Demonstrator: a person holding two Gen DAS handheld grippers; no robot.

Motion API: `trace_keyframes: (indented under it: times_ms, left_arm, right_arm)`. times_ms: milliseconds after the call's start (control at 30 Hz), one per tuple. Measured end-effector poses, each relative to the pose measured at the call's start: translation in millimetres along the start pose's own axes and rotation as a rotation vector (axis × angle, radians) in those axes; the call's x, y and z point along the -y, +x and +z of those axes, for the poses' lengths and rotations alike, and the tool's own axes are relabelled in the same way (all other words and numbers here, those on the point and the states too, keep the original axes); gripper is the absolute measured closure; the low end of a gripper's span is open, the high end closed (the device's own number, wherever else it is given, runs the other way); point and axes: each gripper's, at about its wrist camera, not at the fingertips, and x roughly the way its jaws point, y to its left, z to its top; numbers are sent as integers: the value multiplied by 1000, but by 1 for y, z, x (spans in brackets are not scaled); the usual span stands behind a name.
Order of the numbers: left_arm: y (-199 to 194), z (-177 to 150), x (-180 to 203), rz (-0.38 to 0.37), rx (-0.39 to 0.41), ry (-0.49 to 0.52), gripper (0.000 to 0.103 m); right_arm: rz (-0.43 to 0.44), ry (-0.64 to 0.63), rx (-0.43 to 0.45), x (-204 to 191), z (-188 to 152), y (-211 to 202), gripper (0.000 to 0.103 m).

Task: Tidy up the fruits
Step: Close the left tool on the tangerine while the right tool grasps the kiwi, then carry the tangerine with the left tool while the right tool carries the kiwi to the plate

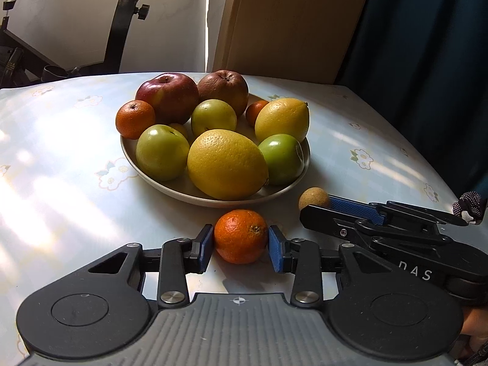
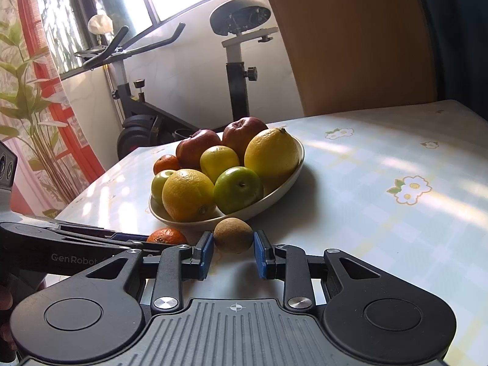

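Observation:
A pale plate (image 1: pixel 143 174) (image 2: pixel 276 194) in the middle of the table holds red apples (image 1: pixel 167 97), green apples (image 1: pixel 161 155), lemons (image 1: pixel 282 119), a big yellow citrus (image 1: pixel 227 164) and mandarins (image 1: pixel 134 119). In front of the plate, on the cloth, lies a loose mandarin (image 1: pixel 240 235) (image 2: pixel 167 235). My left gripper (image 1: pixel 240 241) (image 2: pixel 152 242) is shut on it, a blue pad against each side. Just to its right a small brown fruit (image 1: pixel 313 199) (image 2: pixel 233 234) rests by the plate rim, with my right gripper (image 2: pixel 233 241) (image 1: pixel 320 208) shut on it.
The table wears a pale checked cloth with flower prints (image 2: pixel 410 189). A wooden chair back (image 1: pixel 292 21) stands behind the far edge, an exercise bike (image 2: pixel 146 113) beyond the left corner. A person's hand (image 1: pixel 474 323) shows at the lower right.

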Motion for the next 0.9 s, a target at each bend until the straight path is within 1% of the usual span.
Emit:
trace_keyframes:
  times_ms: [100,267,433,600,700,900]
  left_arm:
    - [-4,-3,0,-8,-6,-7,63]
    - [-12,-7,-4,14,1,-13,63]
    - [-24,-5,-15,25,19,-54,63]
    - [-35,-6,-21,27,36,-71,63]
    - [-42,-6,-25,27,41,-83,63]
    - [-59,6,-35,34,75,-80,63]
  right_arm:
    - [0,1,0,0,0,0,77]
    - [-1,3,0,0,0,0,77]
    - [-2,5,1,0,0,0,77]
    - [-14,17,1,1,1,1,77]
    - [-39,25,9,2,1,-1,77]
    - [-65,-47,13,-9,6,-3,77]
